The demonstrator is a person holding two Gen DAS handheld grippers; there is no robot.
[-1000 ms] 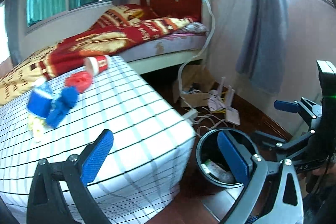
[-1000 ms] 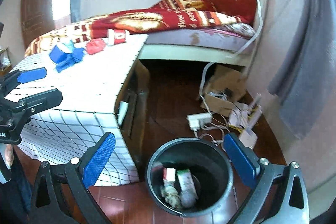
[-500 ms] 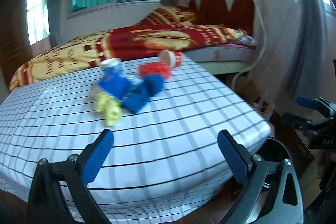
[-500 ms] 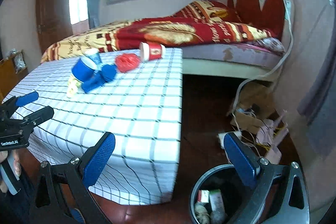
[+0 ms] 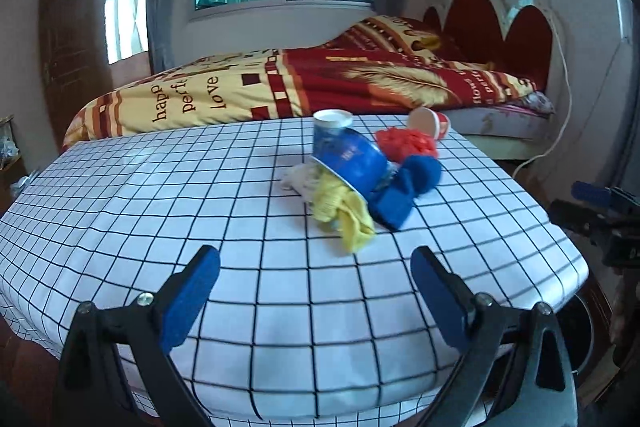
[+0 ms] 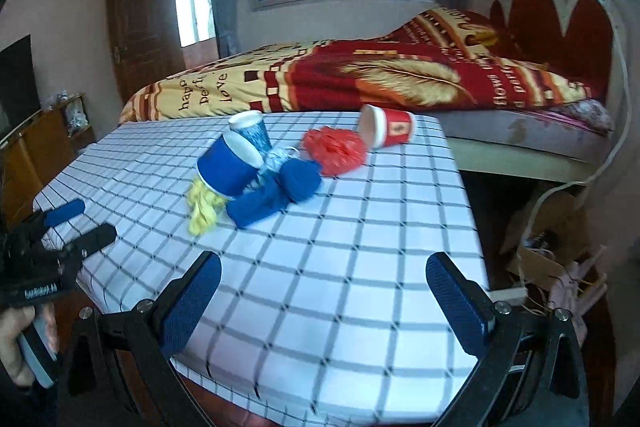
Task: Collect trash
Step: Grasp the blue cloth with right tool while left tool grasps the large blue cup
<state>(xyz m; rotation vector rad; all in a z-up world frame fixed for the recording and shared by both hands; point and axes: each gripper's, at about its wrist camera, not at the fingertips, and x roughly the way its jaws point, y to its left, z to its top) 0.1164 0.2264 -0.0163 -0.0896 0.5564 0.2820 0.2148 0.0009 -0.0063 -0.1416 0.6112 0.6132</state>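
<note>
Left wrist view: a second ago the black bin sat at lower right between the fingers; now the checked table (image 5: 280, 291) fills the frame and only a sliver of the bin (image 5: 582, 327) shows at the lower right edge. Both cameras have swung up from the bin to the trash pile, so my guess is a drop just ended and the next pickup is starting.

The left gripper (image 5: 316, 295) is spread wide and empty, low in the frame, well short of the pile. The right gripper (image 6: 320, 303) is likewise released, holding nothing.

The trash sits in the centre of the frame: a tipped blue cup (image 5: 352, 159) over a yellow rag (image 5: 344, 215), a blue cloth (image 5: 404, 191) beside it, a red crumpled bag (image 5: 406, 143) and a red cup (image 5: 430, 123) on its side behind. The right wrist view adds a second patterned blue cup (image 6: 250, 131) behind the first.

Something whitish lies under the blue cup, too blurred to name. Bin contents are out of sight now
</note>
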